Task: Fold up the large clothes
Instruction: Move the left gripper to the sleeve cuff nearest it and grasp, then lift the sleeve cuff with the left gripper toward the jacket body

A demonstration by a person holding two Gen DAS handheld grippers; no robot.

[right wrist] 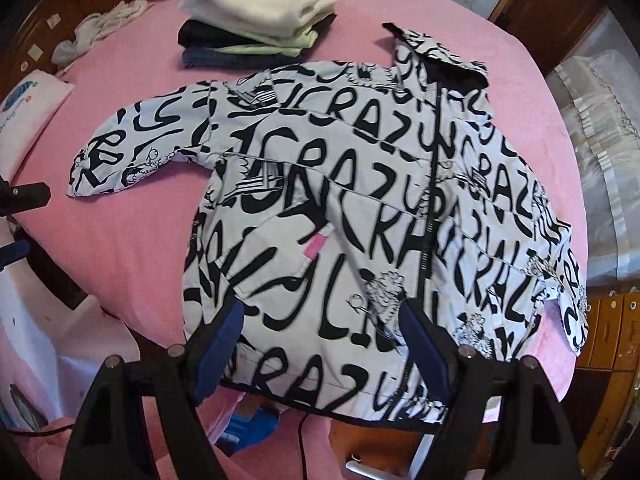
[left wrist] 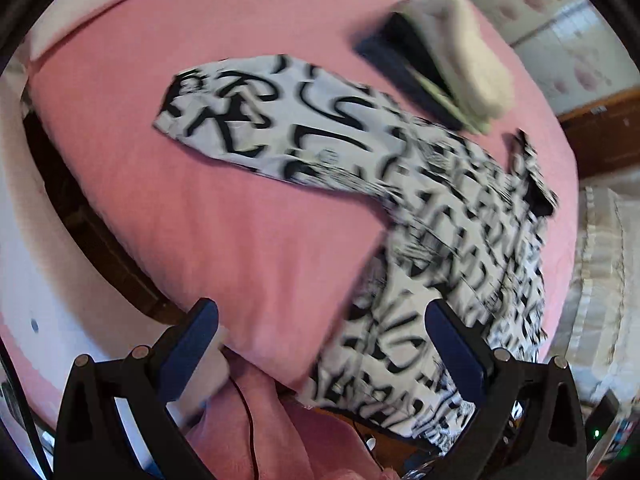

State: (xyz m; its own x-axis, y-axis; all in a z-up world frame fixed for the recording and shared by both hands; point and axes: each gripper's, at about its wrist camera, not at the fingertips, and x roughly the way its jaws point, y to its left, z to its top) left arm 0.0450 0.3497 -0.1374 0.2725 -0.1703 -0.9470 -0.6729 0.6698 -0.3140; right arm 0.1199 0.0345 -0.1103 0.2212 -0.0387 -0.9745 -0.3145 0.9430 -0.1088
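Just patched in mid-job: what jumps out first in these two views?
The black-and-white lettered jacket dominates, spread zipper-up across the pink bed, one sleeve stretched out to the side. Behind it sits a stack of folded clothes, a cream piece on top. Both the left gripper and right gripper hang open over the jacket's hem end.

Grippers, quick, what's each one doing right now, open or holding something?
Left gripper: jaws open, holding nothing, above the bed edge beside the printed jacket.
Right gripper: jaws open, holding nothing, over the jacket's hem.
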